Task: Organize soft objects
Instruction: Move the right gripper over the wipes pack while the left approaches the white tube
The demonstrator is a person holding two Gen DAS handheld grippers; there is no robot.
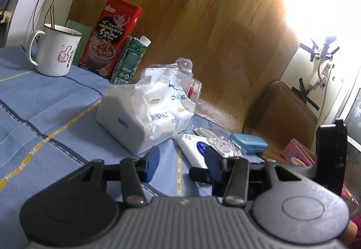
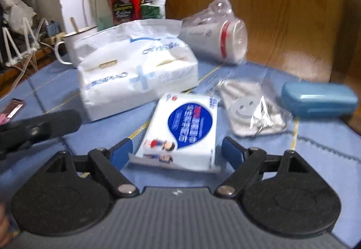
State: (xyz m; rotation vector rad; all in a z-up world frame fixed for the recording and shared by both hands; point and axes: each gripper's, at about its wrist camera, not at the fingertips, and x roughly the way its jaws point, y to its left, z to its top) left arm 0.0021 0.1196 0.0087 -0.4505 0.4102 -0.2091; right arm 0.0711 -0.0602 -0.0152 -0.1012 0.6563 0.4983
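- Seen only from the right wrist: the right tool (image 2: 174, 151) spread wide, blue pads on either side of the near end of a flat white wet-wipe pack with a blue oval label (image 2: 183, 129), gripping nothing; contact between pads and pack could not be told through the blur.
- Also clear only there: a white plastic cup with a red band wrapped in clear film (image 2: 216, 39), lying on its side behind the large white soft tissue pack in crinkled plastic (image 2: 137, 73), and a grey smiley-face item in a clear bag (image 2: 248, 111) beside a blue hard oblong case (image 2: 319, 100).
- Seen only from the left wrist: the left tool (image 1: 181, 162) partly open and empty, hovering short of the tissue pack (image 1: 144, 113), with the wet-wipe pack (image 1: 191, 149) just beyond its right pad.
- Shown better from the left: a white enamel mug with a thumbs-up print (image 1: 55, 50), a red food box (image 1: 110, 37) and a green carton (image 1: 128, 57), grouped at the far side.
- Surface covered by a blue cloth with yellow and dark stripes (image 1: 45, 113); wooden panelling (image 1: 203, 23) behind, strong glare at upper right.
- Blue case lay close to the cloth's right edge; bare cloth lay open to the left of the tissue pack.
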